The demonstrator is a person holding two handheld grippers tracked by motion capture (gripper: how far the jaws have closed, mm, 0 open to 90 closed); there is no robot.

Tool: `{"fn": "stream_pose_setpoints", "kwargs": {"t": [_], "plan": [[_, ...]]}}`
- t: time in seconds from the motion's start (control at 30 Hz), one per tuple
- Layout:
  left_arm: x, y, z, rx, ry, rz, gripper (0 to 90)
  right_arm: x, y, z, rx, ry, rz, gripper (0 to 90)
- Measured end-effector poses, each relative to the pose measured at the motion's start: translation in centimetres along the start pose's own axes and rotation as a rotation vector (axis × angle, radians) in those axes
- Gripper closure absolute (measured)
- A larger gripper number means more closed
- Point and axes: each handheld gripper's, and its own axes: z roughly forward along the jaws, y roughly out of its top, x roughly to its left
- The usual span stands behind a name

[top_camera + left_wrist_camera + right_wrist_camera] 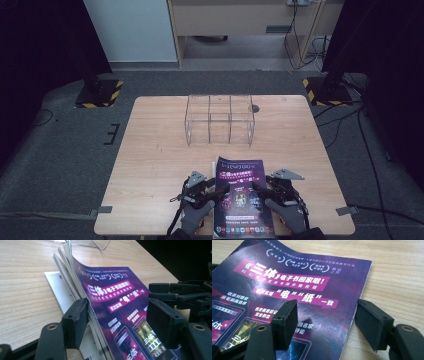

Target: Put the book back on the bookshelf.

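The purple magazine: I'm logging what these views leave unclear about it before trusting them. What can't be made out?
- Purple glossy magazine: its near edge is cut off by the bottom of the high view.
- Inner pages: in the left gripper view the lifted cover hides their print.
- Cover text: too small to read in the high view.
- Left tongs: whether their pads press the cover, the angle leaves unclear.

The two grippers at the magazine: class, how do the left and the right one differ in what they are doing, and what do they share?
The left gripper has lifted the magazine cover and some pages off the table, its jaws open around that raised edge; the right gripper has lifted nothing, and that side lies flat. The left jaws straddle paper; the right jaws straddle the magazine's flat edge, one over the cover, one over bare wood. Both are open.
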Motion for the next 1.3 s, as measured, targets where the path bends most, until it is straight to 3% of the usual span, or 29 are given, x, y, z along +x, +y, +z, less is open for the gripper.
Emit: {"fn": "stream_pose_setpoints", "kwargs": {"t": [0.1, 0.13, 0.23, 0.37, 0.6, 0.77, 0.9, 1.0, 1.17, 1.3], "plan": [[0.0, 0.0, 0.1, 0.004, 0.003, 0.01, 33.1, 0.0, 0.0, 0.0, 0.0, -0.002, 0.001, 34.5], [0.1, 0.0, 0.1, 0.008, 0.02, 0.031, 33.0, 0.0, 0.0, 0.0, 0.0, -0.003, -0.001, 34.5], [0.4, -0.2, 0.4, 0.052, 0.063, 0.039, 32.3, 0.0, 0.0, 0.0, 0.001, -0.008, -0.003, 34.5], [0.8, -0.3, 0.8, 0.092, 0.076, 0.014, 32.7, 0.1, 0.0, 0.0, 0.0, -0.013, -0.013, 34.5], [0.5, 0.1, 1.3, 0.117, 0.123, 0.079, 32.2, 0.0, 0.0, 0.0, 0.0, -0.013, -0.013, 34.4], [0.5, 0.6, 2.0, 0.117, 0.164, 0.095, 28.6, 0.1, 0.0, 0.0, -0.002, -0.013, -0.014, 34.3], [0.2, 0.5, 2.2, 0.098, 0.156, 0.053, 26.2, 0.0, 0.0, 0.0, 0.001, -0.01, -0.01, 34.5], [0.8, 0.4, 1.9, 0.068, 0.121, -0.018, 28.0, 0.0, 0.0, 0.0, -0.001, -0.007, -0.003, 34.5], [0.9, 0.3, 1.5, 0.071, 0.11, -0.037, 32.1, 0.0, 0.0, 0.0, 0.0, -0.007, -0.001, 34.5], [1.0, 0.3, 1.0, 0.062, 0.075, -0.054, 34.9, -0.2, 0.0, 0.0, -0.002, -0.005, -0.001, 34.6]]}}
